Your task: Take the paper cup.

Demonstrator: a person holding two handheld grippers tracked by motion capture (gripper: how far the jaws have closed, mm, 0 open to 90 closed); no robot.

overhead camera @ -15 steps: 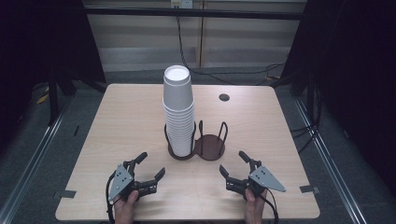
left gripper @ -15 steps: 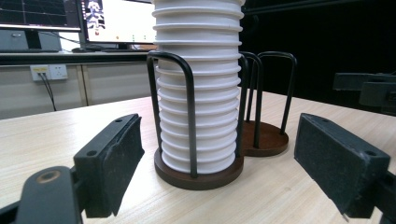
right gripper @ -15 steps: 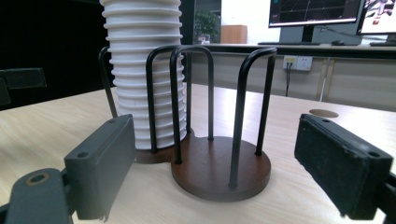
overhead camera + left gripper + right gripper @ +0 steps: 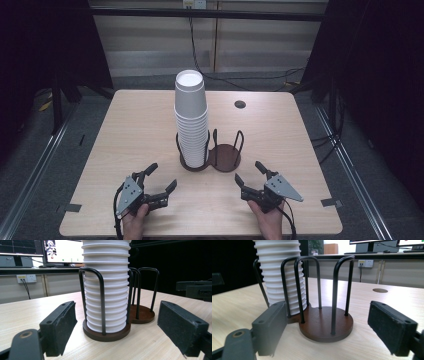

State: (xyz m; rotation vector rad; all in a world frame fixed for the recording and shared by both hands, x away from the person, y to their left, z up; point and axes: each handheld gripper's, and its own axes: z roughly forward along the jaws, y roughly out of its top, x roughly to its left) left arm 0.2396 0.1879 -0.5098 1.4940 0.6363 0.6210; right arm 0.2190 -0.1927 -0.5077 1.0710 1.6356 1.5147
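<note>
A tall stack of white ribbed cups (image 4: 191, 120) stands in the left ring of a dark brown two-ring holder (image 4: 225, 156) with black wire loops, at the table's middle. The holder's right ring is bare. My left gripper (image 4: 162, 176) rests low near the front edge, left of the holder, with its jaws wide apart and nothing between them. My right gripper (image 4: 249, 171) mirrors it on the right, also open with nothing between its jaws. The left gripper view looks between the left gripper's pads (image 4: 62, 322) at the cups (image 4: 106, 290). In the right gripper view the bare ring (image 4: 325, 323) lies ahead of the right gripper (image 4: 328, 306).
The light wooden table (image 4: 125, 130) has a small round dark grommet (image 4: 240, 104) at the back right. Dark curtains flank the table, and cables run on the floor behind it. Monitors (image 4: 62, 251) stand on a desk in the background.
</note>
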